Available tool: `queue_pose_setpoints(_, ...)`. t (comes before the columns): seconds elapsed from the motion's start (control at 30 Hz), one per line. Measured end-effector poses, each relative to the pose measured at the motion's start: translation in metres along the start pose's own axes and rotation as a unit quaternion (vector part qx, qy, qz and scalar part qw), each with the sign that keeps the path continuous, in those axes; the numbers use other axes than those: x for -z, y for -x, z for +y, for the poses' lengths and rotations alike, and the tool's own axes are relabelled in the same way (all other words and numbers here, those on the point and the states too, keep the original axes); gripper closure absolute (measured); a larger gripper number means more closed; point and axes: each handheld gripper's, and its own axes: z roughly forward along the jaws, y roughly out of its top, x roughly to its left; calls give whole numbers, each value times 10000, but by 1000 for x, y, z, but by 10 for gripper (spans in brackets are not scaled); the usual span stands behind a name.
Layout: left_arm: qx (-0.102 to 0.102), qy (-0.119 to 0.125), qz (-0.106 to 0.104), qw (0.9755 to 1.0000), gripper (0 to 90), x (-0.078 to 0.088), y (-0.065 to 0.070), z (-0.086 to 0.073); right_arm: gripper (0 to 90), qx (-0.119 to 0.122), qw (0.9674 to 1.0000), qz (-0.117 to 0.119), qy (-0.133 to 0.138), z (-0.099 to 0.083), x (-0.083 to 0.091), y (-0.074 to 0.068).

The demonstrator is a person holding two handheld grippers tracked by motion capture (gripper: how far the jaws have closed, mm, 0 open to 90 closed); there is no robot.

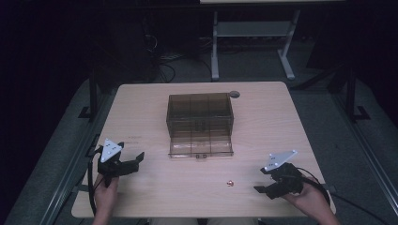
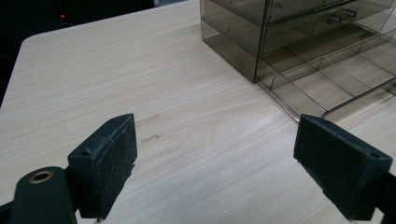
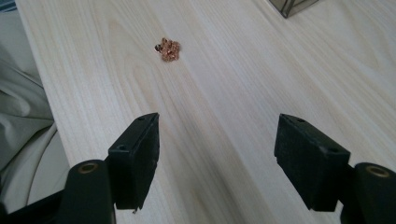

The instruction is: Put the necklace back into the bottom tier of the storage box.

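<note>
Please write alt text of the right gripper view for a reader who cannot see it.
The right claw is open above a light wooden table, its two black jaws wide apart and holding nothing. Ahead of it on the table lies a small coppery cluster.

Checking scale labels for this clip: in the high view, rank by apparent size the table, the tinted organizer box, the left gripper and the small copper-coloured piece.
1. table
2. tinted organizer box, lid open
3. left gripper
4. small copper-coloured piece, a speck by comparison
</note>
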Motion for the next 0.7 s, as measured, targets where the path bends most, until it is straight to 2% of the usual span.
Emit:
queue_pose_setpoints(0.43, 7, -8, -5, 10000, 131, 0, 0, 0, 308, 170, 9998, 74, -76, 17, -3, -4)
queue_pose_setpoints(0.7, 6, 10, -4, 10000, 130, 1, -1, 0, 308, 392, 9990, 160, -126, 33, -11, -10)
